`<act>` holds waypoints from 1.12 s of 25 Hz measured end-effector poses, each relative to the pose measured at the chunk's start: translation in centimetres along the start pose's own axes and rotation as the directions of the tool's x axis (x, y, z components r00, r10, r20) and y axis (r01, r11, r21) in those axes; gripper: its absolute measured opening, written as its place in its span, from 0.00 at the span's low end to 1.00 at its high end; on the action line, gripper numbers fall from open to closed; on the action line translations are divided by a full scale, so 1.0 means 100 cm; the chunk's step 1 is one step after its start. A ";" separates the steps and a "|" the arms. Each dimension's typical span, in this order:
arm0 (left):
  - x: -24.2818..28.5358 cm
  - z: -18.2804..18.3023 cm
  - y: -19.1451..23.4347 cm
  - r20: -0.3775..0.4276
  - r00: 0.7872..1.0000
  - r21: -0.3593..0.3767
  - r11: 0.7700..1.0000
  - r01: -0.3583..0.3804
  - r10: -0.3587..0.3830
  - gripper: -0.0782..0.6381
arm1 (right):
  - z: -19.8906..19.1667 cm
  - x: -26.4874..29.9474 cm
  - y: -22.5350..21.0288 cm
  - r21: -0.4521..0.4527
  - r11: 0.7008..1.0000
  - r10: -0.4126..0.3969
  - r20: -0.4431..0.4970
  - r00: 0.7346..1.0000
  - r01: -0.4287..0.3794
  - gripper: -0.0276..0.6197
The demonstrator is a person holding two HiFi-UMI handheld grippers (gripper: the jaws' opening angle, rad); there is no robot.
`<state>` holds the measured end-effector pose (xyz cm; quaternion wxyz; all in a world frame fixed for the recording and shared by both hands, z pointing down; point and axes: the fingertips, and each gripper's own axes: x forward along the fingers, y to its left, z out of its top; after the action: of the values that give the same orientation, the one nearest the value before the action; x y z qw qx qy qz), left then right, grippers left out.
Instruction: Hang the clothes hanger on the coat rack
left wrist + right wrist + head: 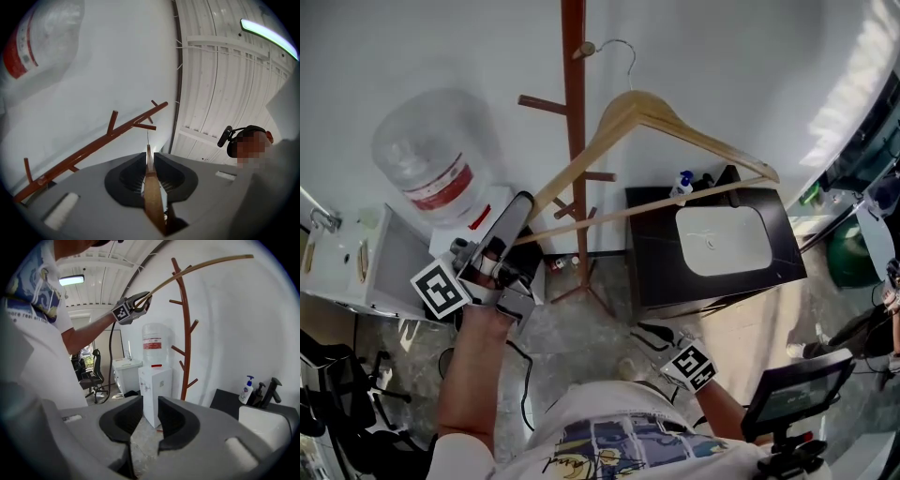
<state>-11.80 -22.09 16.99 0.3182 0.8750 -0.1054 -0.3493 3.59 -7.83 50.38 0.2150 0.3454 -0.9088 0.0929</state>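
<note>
A wooden clothes hanger (649, 114) with a metal hook (625, 52) is held up beside the red-brown coat rack (574, 141). The hook is close to the rack's top peg (583, 49); whether it touches I cannot tell. My left gripper (522, 208) is shut on the hanger's left end. In the left gripper view the wood (152, 197) runs between the jaws of the left gripper (149, 164), with the coat rack (93, 147) beyond. My right gripper (149, 420) is low and open, with nothing in it. From there the hanger (197, 266) arcs overhead.
A water dispenser (427, 159) with a large bottle stands left of the rack. A black cabinet (652, 253) with a white sink (722, 239) and a soap bottle (682, 183) stands to the right. A desk and office chair (96, 369) are further left.
</note>
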 end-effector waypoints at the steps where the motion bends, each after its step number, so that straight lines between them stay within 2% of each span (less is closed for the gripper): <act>1: 0.003 0.003 0.005 0.011 1.000 0.007 1.000 -0.004 0.004 0.19 | 0.003 -0.002 -0.014 0.005 1.000 -0.012 0.007 1.000 0.012 0.20; 5: 0.022 0.013 0.018 0.036 0.999 0.045 0.999 -0.015 0.014 0.19 | 0.002 -0.003 -0.049 0.007 1.000 -0.011 -0.007 1.000 0.011 0.20; 11: 0.017 0.022 0.036 0.082 0.996 0.068 0.997 -0.039 0.033 0.19 | -0.009 0.015 -0.040 -0.004 0.997 0.074 -0.040 0.996 -0.074 0.20; 14: 0.009 0.026 0.044 0.106 0.993 0.071 0.996 -0.051 0.043 0.19 | -0.011 0.019 -0.041 -0.011 0.996 0.090 -0.044 0.995 -0.091 0.20; 20: -0.012 0.045 0.048 0.175 0.982 0.068 0.995 -0.079 0.066 0.15 | -0.004 0.017 -0.045 -0.018 0.996 0.084 -0.056 0.995 -0.085 0.20; 23: -0.023 0.050 0.051 0.200 0.976 0.090 0.990 -0.108 0.088 0.12 | 0.004 0.015 -0.054 -0.015 0.997 0.069 -0.036 0.997 -0.070 0.20; 28: -0.025 0.050 0.048 0.192 0.979 0.112 0.990 -0.091 0.068 0.12 | 0.005 0.013 -0.059 -0.021 0.998 0.061 -0.045 0.997 -0.062 0.20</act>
<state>-16.90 -27.22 18.62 0.2673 0.8508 -0.1905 -0.4103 6.48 -13.15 50.65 0.2359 0.3126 -0.9150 0.0968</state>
